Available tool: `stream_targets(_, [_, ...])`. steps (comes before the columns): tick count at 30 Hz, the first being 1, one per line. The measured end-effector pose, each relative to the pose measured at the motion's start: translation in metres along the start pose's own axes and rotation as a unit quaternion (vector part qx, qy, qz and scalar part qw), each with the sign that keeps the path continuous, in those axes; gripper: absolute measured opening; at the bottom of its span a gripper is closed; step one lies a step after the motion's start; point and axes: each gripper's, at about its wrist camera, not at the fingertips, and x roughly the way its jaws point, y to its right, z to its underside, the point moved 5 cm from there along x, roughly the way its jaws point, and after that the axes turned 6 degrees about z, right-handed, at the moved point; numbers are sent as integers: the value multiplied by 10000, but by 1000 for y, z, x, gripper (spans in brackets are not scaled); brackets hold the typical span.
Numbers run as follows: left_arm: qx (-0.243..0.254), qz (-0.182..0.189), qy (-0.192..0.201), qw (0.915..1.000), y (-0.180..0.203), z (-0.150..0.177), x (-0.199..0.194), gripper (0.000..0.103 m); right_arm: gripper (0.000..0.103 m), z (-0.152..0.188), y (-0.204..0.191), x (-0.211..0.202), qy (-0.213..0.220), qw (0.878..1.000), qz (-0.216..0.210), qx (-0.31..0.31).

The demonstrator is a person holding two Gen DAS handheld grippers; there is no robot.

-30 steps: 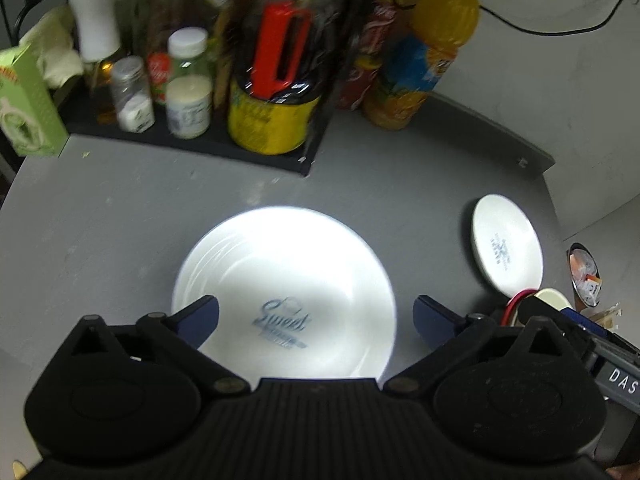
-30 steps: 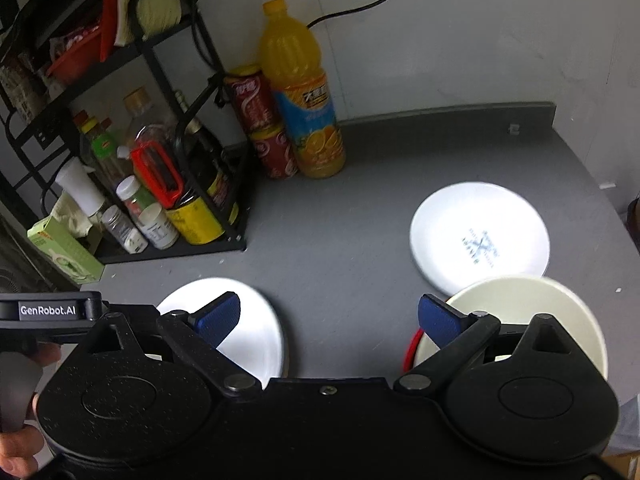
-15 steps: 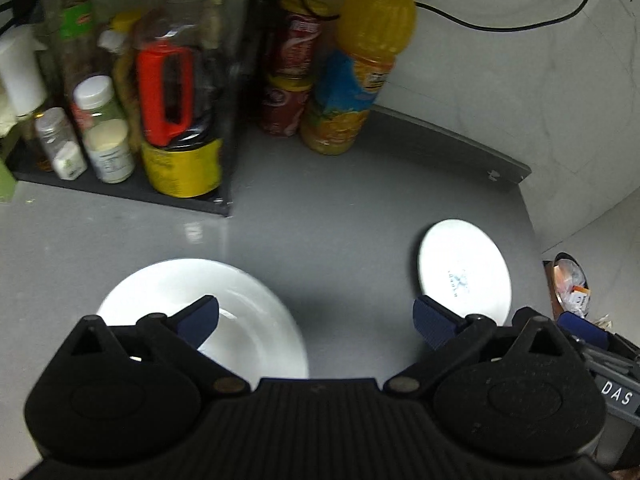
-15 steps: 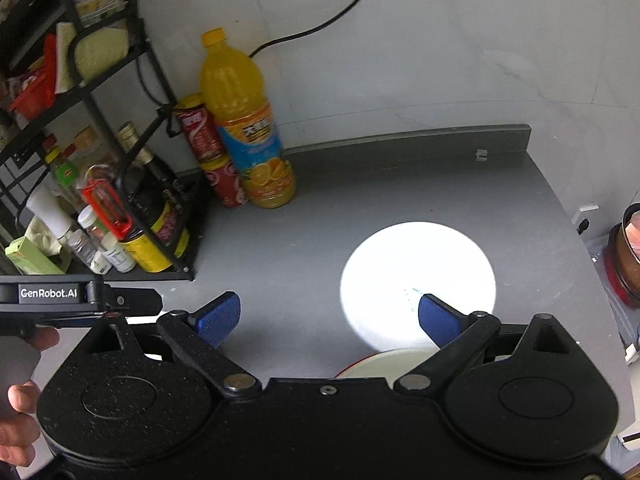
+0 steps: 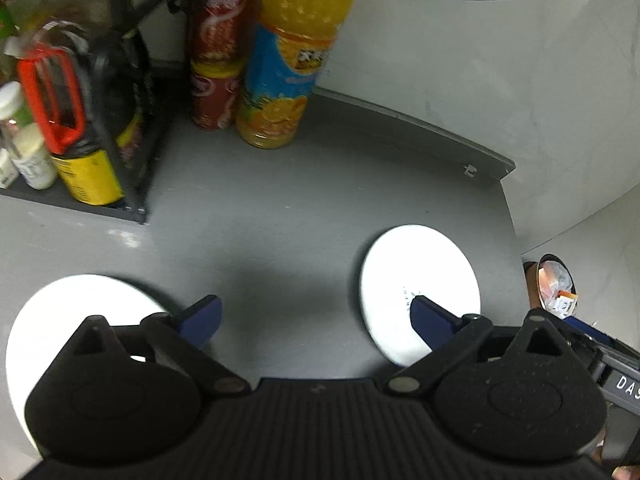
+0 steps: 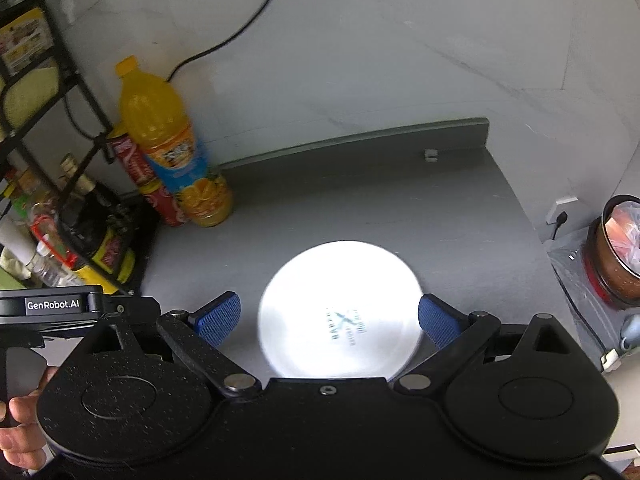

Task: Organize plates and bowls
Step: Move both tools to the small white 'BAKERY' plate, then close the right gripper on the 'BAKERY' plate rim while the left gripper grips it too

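A small white plate (image 6: 340,308) with a printed mark lies on the grey counter (image 6: 360,208), directly under my right gripper (image 6: 330,318), which is open with its blue pads on either side of it. The same plate (image 5: 420,280) shows at the right in the left wrist view. A larger white plate (image 5: 72,308) lies at the lower left there, partly hidden by the gripper body. My left gripper (image 5: 316,318) is open over bare counter (image 5: 280,220) between the two plates and holds nothing.
An orange juice bottle (image 5: 292,60) and red cans (image 5: 216,60) stand at the back wall. A black rack (image 5: 120,100) with jars and bottles fills the left. The counter ends at the right, where a bin (image 6: 620,256) stands below. A hand (image 6: 20,432) grips the left tool.
Both grippers swung to the right. The large plate slid to the lower left of the left view. The small plate now sits centred between the right gripper's fingers. The cream bowl has left view.
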Motion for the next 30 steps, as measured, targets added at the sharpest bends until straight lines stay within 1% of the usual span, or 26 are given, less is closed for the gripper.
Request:
stream_targets(5, [-124, -10, -44, 9999, 10, -1, 22, 100, 96, -6, 22, 16, -80, 10000, -3, 19])
stream_targets(11, [-235, -94, 34, 9997, 17, -5, 40, 100, 96, -12, 50, 36, -173, 9998, 41, 85])
stream_targets(14, [-202, -112, 91, 9997, 21, -6, 47, 100, 95, -11, 59, 47, -286, 9995, -67, 147])
stream_targets(17, [-230, -150, 35, 9996, 20, -7, 57, 100, 91, -6, 67, 60, -442, 9985, -158, 283])
stream_targets(19, [-201, -80, -6, 9998, 20, -7, 63, 99, 88, -4, 70, 66, -546, 9977, -182, 357])
stream_targets(22, [-180, -59, -104, 9998, 21, -8, 72, 90, 77, 2, 74, 78, -718, 9964, -228, 398])
stream_targets(23, [-188, -42, -128, 9997, 21, -8, 75, 89, 73, 4, 75, 82, -770, 9958, -259, 412])
stream_targets(24, [-208, -32, -165, 9996, 21, -8, 78, 85, 71, 6, 75, 86, -830, 9952, -287, 424])
stream_targets(25, [-242, -9, -219, 9995, 21, -8, 82, 81, 66, 8, 76, 89, -879, 9947, -306, 429])
stream_targets(26, [-275, 3, -269, 9993, 21, -8, 86, 79, 61, 9, 77, 93, -932, 9941, -327, 441])
stream_targets(28, [-371, 28, -413, 9985, 20, -7, 95, 69, 57, 12, 80, 101, -1034, 9929, -297, 500])
stream_targets(30, [-511, 104, -575, 9970, 18, -7, 105, 63, 52, 13, 84, 109, -1127, 9916, -276, 566])
